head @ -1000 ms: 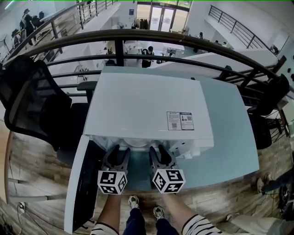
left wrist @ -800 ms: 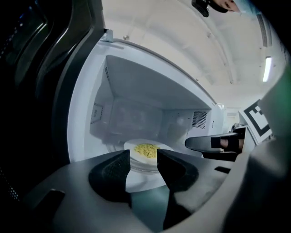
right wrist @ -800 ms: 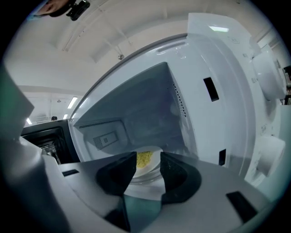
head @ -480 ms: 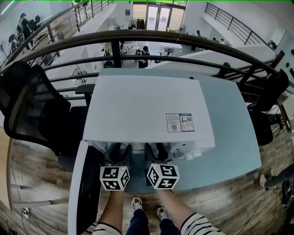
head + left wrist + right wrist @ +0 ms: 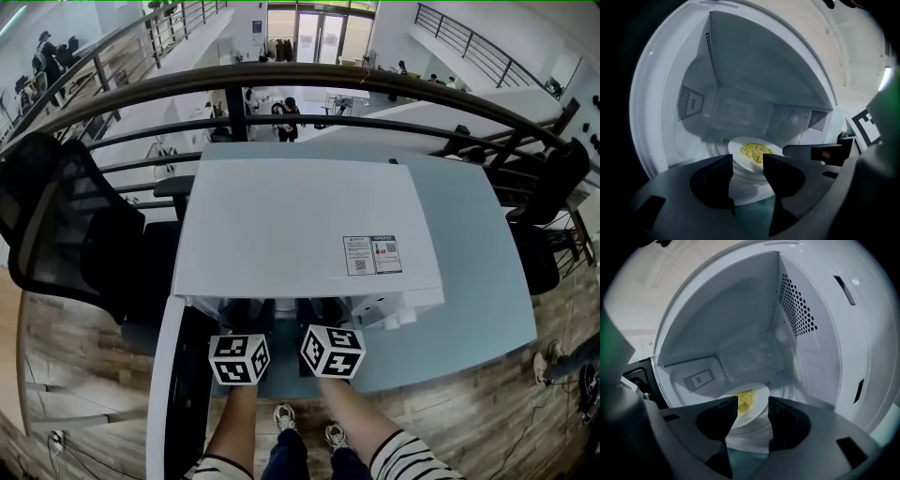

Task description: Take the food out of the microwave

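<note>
A white microwave (image 5: 300, 225) stands on a pale teal table (image 5: 478, 281), its door (image 5: 178, 394) swung open to the left. Inside, on the turntable, sits a white plate (image 5: 752, 152) (image 5: 759, 401) of yellow food (image 5: 756, 151) (image 5: 745, 400). Both grippers reach side by side into the cavity; the head view shows only their marker cubes (image 5: 238, 359) (image 5: 332, 351). My left gripper (image 5: 747, 161) is open and its jaws have just been opening. My right gripper (image 5: 752, 404), also open, has just opened too. The plate lies just beyond both gaps; no pad presses on it.
The cavity walls (image 5: 797, 310) and ceiling close in around both grippers. A black mesh chair (image 5: 56, 216) stands left of the table and another dark chair (image 5: 534, 262) to its right. A dark railing (image 5: 300, 80) runs behind the table.
Both grippers have moved forward into the microwave; their jaws, visible in the head view a second ago, are now hidden under the microwave's top.
</note>
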`<move>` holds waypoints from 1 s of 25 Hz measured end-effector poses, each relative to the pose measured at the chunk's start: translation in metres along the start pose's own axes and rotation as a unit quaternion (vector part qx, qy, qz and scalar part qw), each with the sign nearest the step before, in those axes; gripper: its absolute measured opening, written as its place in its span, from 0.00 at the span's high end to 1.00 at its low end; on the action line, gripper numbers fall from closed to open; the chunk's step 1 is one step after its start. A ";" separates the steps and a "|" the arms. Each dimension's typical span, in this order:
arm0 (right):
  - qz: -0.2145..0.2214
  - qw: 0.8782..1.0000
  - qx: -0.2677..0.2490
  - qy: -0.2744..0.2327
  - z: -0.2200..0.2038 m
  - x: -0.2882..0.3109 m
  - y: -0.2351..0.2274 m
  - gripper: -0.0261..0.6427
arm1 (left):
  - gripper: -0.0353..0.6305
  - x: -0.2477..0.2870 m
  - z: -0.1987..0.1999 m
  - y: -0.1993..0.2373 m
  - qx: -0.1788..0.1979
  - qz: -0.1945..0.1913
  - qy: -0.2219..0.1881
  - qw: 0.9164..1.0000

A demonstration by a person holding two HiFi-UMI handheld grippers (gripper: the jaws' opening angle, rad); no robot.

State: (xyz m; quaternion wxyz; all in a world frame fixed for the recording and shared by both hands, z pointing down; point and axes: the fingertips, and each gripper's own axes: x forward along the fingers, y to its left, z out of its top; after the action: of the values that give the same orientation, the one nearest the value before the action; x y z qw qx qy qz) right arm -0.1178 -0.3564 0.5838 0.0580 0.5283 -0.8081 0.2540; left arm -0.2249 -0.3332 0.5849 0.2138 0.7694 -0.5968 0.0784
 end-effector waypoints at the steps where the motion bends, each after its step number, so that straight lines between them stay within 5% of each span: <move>1: -0.003 1.000 0.000 0.005 -0.001 0.002 -0.001 0.67 | 0.67 0.001 0.000 0.000 0.000 -0.001 0.001 1.000; 25: 0.031 0.999 0.039 0.016 -0.006 0.002 0.001 0.67 | 0.67 0.005 0.001 -0.002 -0.042 -0.027 0.009 0.999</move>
State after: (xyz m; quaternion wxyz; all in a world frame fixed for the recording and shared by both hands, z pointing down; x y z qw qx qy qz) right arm -0.1204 -0.3552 0.5898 0.0427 0.5006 -0.8126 0.2954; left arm -0.2218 -0.3374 0.5858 0.2530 0.7751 -0.5764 0.0539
